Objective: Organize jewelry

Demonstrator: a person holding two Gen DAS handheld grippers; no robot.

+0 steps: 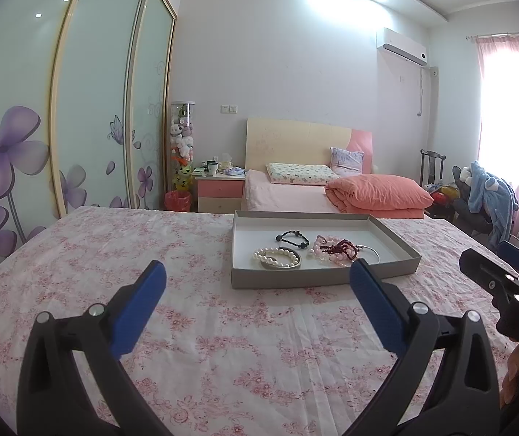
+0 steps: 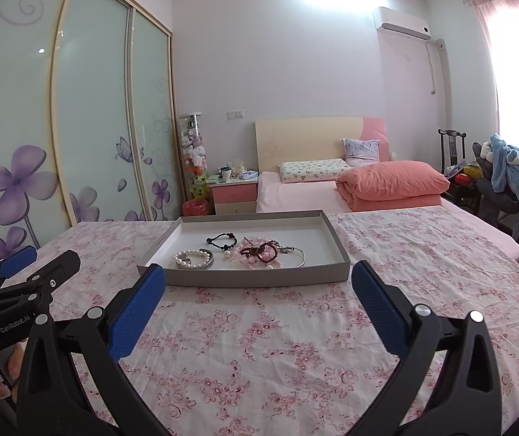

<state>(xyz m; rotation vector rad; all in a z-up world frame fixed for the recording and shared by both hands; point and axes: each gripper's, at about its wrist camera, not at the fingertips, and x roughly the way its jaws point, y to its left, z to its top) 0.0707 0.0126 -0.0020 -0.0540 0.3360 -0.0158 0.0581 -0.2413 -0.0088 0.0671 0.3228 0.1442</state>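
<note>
Both claws, left claw (image 1: 257,279) and right claw (image 2: 258,283), spread and empty; pearl bracelet (image 2: 191,256), black bracelet (image 2: 222,241), tangled pink-and-red beads (image 2: 257,252) lie inside grey tray (image 2: 259,277).

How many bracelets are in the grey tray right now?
5, maybe more hidden in the tangle. In the grey tray: black bead bracelet at back, pearl bracelet on a silver bangle front left, pink bead bracelet and dark red bracelet tangled mid-tray.
</note>
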